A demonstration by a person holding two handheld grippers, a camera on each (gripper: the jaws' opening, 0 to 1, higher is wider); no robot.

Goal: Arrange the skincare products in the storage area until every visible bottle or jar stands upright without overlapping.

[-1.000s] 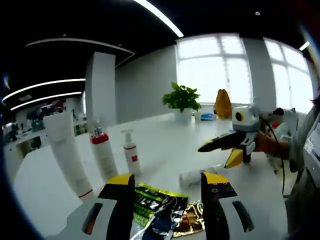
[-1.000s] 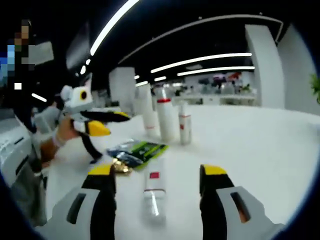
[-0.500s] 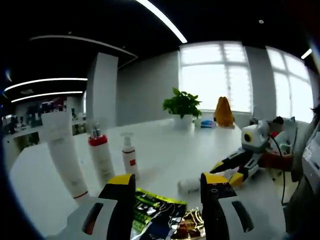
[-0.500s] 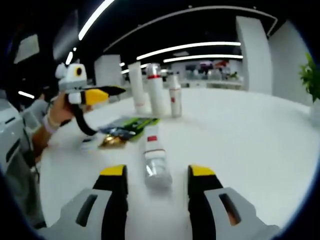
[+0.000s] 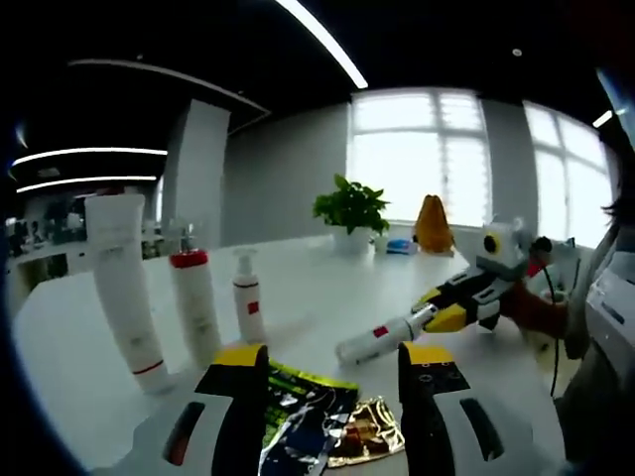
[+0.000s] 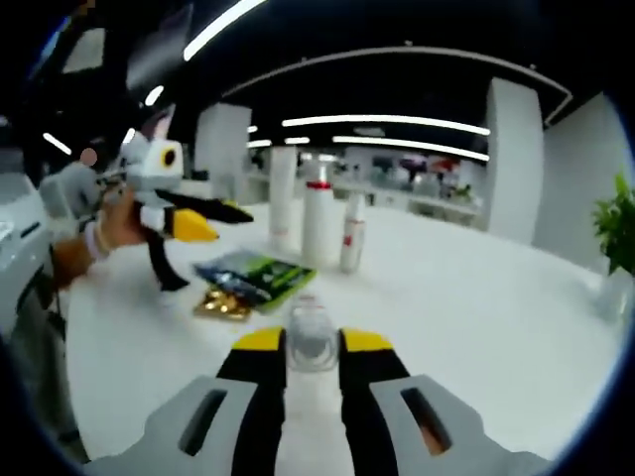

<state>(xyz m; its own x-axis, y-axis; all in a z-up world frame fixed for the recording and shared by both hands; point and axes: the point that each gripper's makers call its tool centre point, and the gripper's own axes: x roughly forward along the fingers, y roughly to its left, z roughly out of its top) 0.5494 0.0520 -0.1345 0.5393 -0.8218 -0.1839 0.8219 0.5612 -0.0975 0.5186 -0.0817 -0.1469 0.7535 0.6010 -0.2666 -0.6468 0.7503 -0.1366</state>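
Gripping the fallen bottle [image 5: 382, 337] by one end, the right tool [image 6: 313, 347] holds it tilted above the white bench [image 5: 317, 288]; the left tool [image 5: 332, 362] hovers wide over sachets [image 5: 317, 421]. Next: stand it beside the three upright containers [image 5: 193, 302].

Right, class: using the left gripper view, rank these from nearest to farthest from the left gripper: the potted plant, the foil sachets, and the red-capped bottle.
1. Foil sachets: lying on the table between the left gripper jaws, nearest.
2. Red-capped bottle: standing upright to the left, a little beyond the jaws.
3. Potted plant: far across the table by the window, farthest.
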